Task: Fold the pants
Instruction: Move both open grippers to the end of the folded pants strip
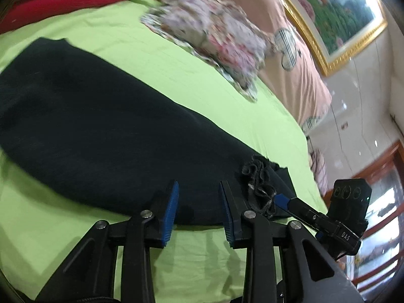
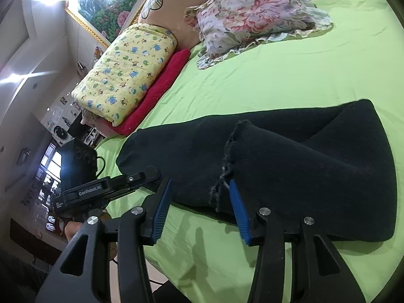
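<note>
Black pants [image 1: 96, 126] lie folded on the green bedsheet [image 1: 126, 43]. Their frayed hem [image 1: 260, 184] rests on top near my side. In the right wrist view the pants [image 2: 290, 156] lie doubled over, the frayed hem [image 2: 227, 161] running across them. My left gripper [image 1: 198, 189] is open, its blue pads just above the pants' near edge, holding nothing. My right gripper [image 2: 199, 186] is open, its pads either side of the hem's near end, holding nothing. The right gripper also shows in the left wrist view [image 1: 285, 200], touching the hem.
A floral pillow [image 2: 255, 17] lies at the far side of the bed. A yellow patterned folded quilt [image 2: 126, 70] rests on a red towel [image 2: 156, 88] at the bed's edge. A pink headboard [image 1: 290, 38] and a framed picture [image 1: 341, 12] stand behind.
</note>
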